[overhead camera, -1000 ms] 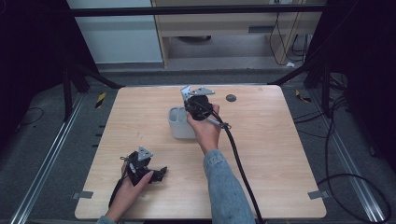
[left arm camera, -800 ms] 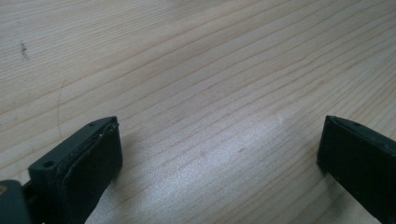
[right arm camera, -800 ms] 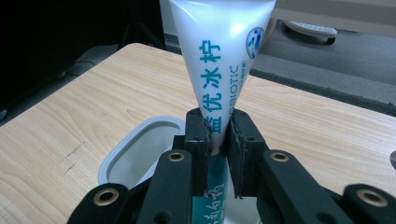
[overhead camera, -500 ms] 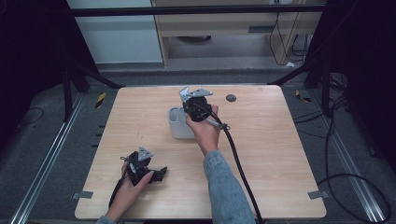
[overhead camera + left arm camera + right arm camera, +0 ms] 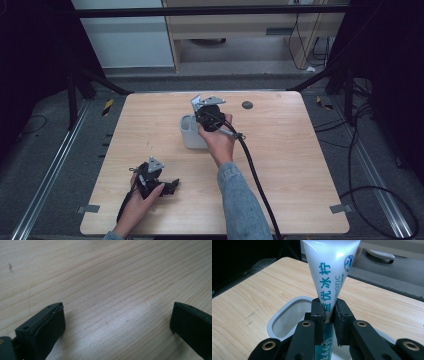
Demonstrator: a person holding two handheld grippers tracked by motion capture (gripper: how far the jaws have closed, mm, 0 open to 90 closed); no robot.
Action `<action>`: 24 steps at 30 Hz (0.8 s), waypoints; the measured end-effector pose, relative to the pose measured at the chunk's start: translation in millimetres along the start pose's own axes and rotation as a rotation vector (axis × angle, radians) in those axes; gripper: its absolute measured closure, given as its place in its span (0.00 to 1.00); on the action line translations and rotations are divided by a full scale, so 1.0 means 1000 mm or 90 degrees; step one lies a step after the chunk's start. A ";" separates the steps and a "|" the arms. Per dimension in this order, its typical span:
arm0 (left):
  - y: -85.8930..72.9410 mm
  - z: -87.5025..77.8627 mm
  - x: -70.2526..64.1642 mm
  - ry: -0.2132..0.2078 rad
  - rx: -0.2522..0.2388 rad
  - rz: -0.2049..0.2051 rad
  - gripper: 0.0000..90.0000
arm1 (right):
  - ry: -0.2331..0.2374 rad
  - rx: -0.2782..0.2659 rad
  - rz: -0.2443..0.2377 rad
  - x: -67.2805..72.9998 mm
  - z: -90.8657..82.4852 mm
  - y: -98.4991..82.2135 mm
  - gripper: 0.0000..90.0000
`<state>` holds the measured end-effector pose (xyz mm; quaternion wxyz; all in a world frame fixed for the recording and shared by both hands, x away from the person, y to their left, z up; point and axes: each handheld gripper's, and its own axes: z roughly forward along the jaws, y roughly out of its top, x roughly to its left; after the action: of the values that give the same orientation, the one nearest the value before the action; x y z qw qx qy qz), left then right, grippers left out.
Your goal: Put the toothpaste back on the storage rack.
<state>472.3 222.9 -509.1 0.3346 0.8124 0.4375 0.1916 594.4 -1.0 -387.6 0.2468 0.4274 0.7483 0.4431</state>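
white plastic catches our eye first: a toothpaste tube (image 5: 332,272) with teal lettering stands upright between the pads of our right claw (image 5: 329,312), wide crimped end up, its narrower part running down past the jaws. the jaws are pressed tight on it from both sides, so the tube is pinched firmly near its lower half. just beneath and behind the claw sits a grey cup (image 5: 284,315) with an oval mouth, and the tube's lower end hangs over the near part of that cup; whether it touches the inside we can't quite tell, since the claw body covers it.

from the high view our right claw (image 5: 207,112) sits over the far middle of the light wooden table (image 5: 300,165), right beside and partly above the grey cup (image 5: 189,132), with the black cable (image 5: 255,175) trailing back along the denim sleeve (image 5: 237,200). a small dark round disc (image 5: 247,105) lies on the table toward the far edge, apart from the cup.

our left claw (image 5: 170,186) rests low on the near left part of the table, well apart from the cup. in the left gripper view its jaws stand wide, the left claw (image 5: 117,322) having nothing but bare wood grain between the pads.
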 end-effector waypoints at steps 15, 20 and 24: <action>0.000 0.000 -0.001 -0.001 -0.001 0.000 0.00 | 0.006 0.007 -0.007 0.003 0.003 -0.002 0.88; 0.000 0.000 -0.001 -0.002 -0.001 0.000 0.00 | 0.007 0.012 -0.012 0.004 0.005 -0.003 0.88; 0.000 0.000 -0.001 -0.003 -0.001 0.000 0.00 | 0.007 0.014 -0.014 0.005 0.006 -0.003 0.88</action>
<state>472.0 222.0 -509.3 0.3363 0.8124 0.4368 0.1902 594.9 4.7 -393.4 0.2428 0.4195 0.7593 0.4342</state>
